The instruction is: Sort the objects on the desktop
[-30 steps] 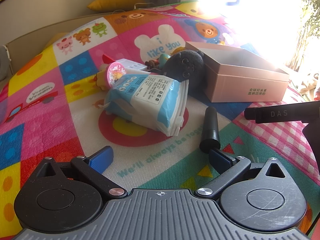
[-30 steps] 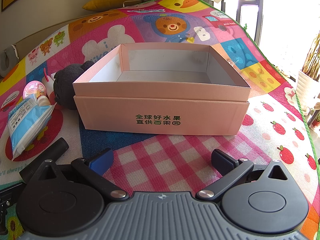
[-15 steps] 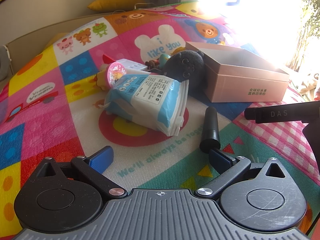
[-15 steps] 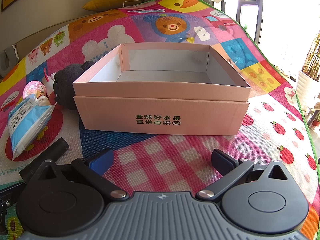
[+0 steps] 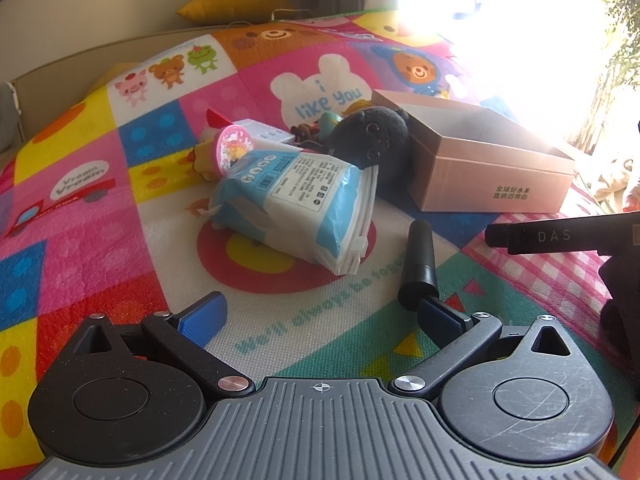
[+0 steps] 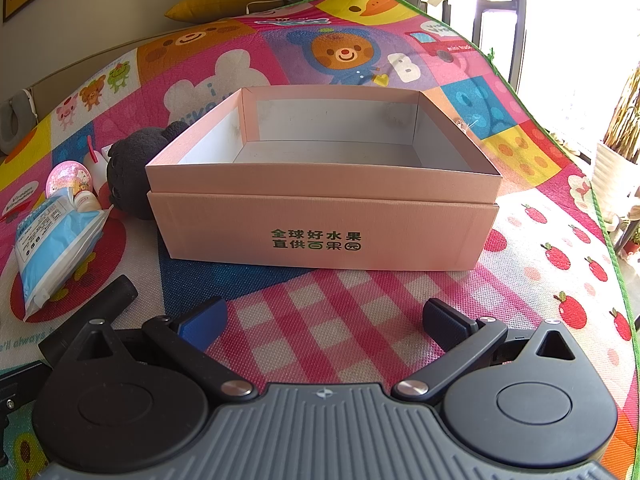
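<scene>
Nothing sorted yet: pink box [image 6: 324, 236] bare inside, tissue pack [image 5: 296, 200], black plush [image 5: 372, 136], pink toy [image 5: 234, 150] and black cylinder [image 5: 418, 264] loose on the mat [image 5: 100, 240] beside it, left gripper [image 5: 320, 316] and right gripper [image 6: 326, 320] both spread wide, holding nothing.

Pink box [image 6: 324, 216] interior clear; black cylinder [image 5: 418, 268] crowds left claw [image 5: 320, 316]
</scene>
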Tool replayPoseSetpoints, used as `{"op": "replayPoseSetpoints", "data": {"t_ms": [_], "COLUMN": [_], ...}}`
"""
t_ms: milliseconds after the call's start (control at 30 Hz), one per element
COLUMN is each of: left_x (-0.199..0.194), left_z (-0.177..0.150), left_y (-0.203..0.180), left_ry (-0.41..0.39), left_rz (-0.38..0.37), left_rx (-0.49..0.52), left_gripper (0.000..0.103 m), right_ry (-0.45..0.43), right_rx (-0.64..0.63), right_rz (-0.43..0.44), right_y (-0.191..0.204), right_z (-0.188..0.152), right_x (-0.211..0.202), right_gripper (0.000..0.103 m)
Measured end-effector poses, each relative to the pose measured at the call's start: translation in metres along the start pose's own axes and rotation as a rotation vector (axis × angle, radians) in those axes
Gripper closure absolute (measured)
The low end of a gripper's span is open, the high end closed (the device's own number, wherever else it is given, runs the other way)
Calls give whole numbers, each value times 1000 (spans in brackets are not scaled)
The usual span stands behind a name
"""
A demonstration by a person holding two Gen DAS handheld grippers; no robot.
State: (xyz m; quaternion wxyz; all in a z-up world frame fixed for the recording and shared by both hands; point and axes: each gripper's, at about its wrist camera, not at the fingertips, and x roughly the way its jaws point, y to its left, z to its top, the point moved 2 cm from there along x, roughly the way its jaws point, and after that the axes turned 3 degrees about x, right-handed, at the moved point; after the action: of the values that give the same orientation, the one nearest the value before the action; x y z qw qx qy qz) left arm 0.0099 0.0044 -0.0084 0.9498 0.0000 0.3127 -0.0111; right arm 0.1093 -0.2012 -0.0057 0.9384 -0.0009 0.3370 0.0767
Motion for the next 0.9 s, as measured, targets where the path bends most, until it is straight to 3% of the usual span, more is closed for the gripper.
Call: {"op": "replayPoseSetpoints", "data": {"t_ms": [267,533,900], "left_x": [1,3,-11], "left_z": [0,-1,-2], "left_y": [0,-4,-1], "left_ry": [-1,17,22], "left_rz": [-2,17,-2], "left_rx": [-3,22,9], "left_gripper": [0,0,0], "right_ry": [32,84,65], "right_rx": [-9,-39,3], "right_rz": [16,3,-27], "right_y": [-1,3,2], "right_z": [-2,-22,-35], "right_x": [-3,-33,-48], "right_gripper": [0,0,0]}}
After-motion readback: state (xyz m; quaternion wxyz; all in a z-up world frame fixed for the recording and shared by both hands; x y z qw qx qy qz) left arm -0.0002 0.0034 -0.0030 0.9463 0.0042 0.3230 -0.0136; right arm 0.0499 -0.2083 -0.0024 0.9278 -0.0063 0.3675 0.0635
